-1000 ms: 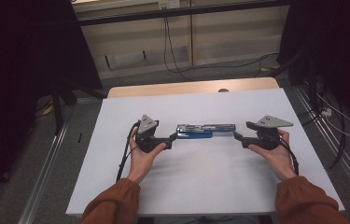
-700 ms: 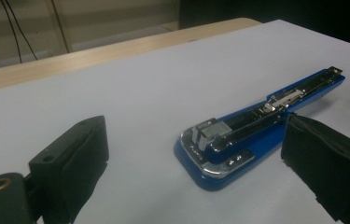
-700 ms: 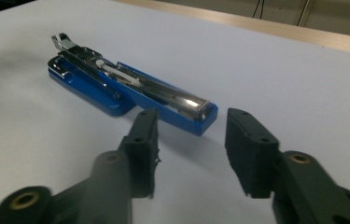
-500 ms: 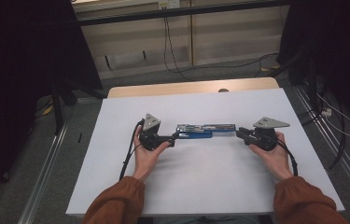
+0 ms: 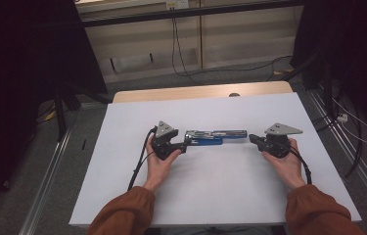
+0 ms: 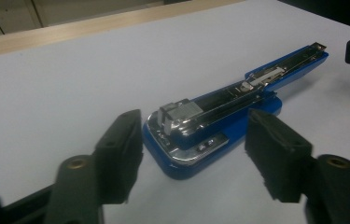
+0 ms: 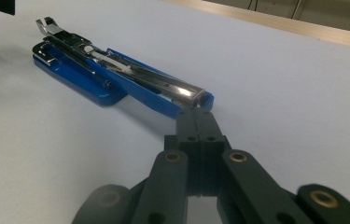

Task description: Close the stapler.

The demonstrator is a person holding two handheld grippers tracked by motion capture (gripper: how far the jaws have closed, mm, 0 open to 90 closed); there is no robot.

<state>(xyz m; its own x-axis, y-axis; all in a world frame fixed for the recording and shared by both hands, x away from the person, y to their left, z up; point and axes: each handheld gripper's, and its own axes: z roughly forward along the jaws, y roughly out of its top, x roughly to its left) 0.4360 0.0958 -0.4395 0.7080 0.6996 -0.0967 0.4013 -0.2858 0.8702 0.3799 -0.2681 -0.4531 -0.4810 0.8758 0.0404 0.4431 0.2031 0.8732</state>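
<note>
High view showed a blue stapler [image 5: 209,138] lying opened out flat near the middle of a white desk [image 5: 122,196], its metal magazine swung away from the base and pointing toward the person's right. The left hand-held gripper [image 5: 185,145] sat at the stapler's base end; the left gripper view caught its jaws straddling that end, having just been closing, with gaps on both sides and neither pad [image 6: 121,154] yet pressing the blue plastic. The right hand-held gripper [image 5: 252,138] waited at the far tip of the magazine. Seen from the right gripper view, its jaws had just come fully together, pads flat against each other with nothing between them, their tips just at the magazine's blue end [image 7: 200,100]; whether they touched it could not be told.

Judging from this, the risk lay in the stapler's loose hinge. Should the left jaws close off-centre on the rounded base, it could skid or twist across the smooth desk. A push from the closed right tips before the base was pinned would likely shove the whole stapler sideways, or snap the magazine round and spill any staples in its open channel.
</note>
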